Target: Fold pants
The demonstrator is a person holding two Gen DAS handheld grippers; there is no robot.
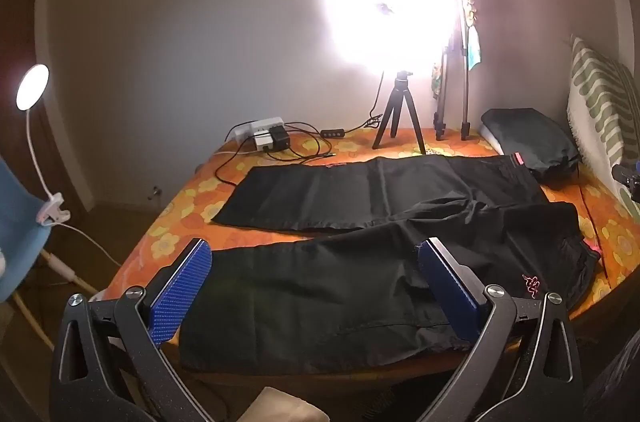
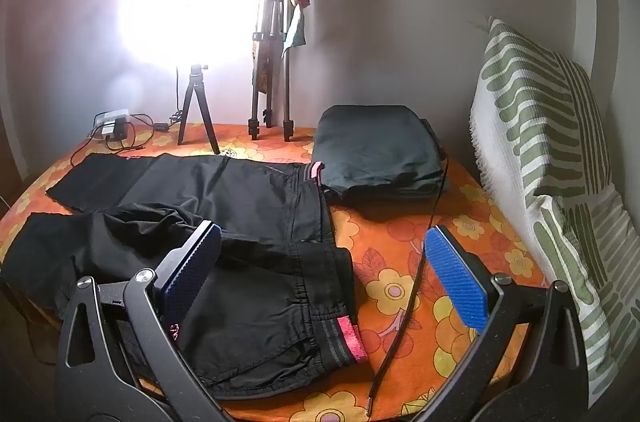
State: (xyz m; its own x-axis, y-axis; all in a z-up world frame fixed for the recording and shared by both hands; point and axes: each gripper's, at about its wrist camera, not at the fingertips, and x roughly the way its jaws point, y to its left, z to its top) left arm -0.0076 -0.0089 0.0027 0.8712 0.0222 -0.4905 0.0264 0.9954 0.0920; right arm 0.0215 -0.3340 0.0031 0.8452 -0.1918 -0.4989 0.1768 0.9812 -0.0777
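Black pants (image 1: pixel 360 242) lie spread on an orange flowered bedspread (image 1: pixel 172 234), legs pointing left and apart, the near leg rumpled. My left gripper (image 1: pixel 316 262) hovers open over the near leg, blue pads wide apart, touching nothing. In the right wrist view the pants (image 2: pixel 256 222) end in a pink-trimmed waistband (image 2: pixel 352 338) near the front. My right gripper (image 2: pixel 324 254) stands open above the waistband, gripping nothing. A small pink logo (image 1: pixel 532 284) shows near the hip.
A folded dark garment (image 2: pixel 376 150) lies beyond the waistband. A striped green-white pillow (image 2: pixel 552 158) leans on the right. A bright lamp on a small tripod (image 1: pixel 400 114), a taller tripod (image 1: pixel 452 94), a power strip with cables (image 1: pixel 268 136) stand behind. A black cord (image 2: pixel 420 262) crosses the bedspread.
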